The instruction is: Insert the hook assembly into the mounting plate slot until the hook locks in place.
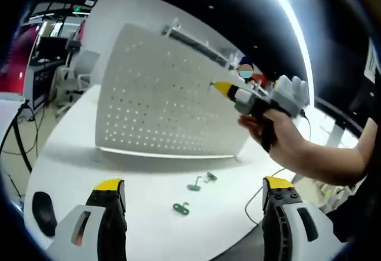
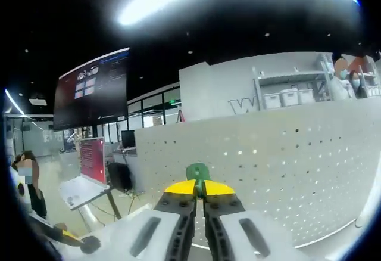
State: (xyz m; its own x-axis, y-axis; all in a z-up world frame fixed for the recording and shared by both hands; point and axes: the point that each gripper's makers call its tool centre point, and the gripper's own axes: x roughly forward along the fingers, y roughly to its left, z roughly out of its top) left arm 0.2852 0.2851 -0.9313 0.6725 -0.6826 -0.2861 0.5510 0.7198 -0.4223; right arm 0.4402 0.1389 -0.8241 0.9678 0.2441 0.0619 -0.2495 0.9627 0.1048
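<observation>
As the right gripper (image 2: 199,190) carries a green hook (image 2: 197,172) pinched in its jaws up to the pegboard (image 1: 166,94), a level, square push into a slot looks wise; the left gripper (image 1: 193,190) waits wide open above two hooks (image 1: 194,185), apparently spares, on the table (image 1: 71,159).

A white surface (image 1: 71,165) is seen, on which a perforated white board (image 1: 161,100) is stood upright. Three green hooks (image 1: 181,208) are laid near its base, well apart from a black object (image 1: 43,212) at the edge.
</observation>
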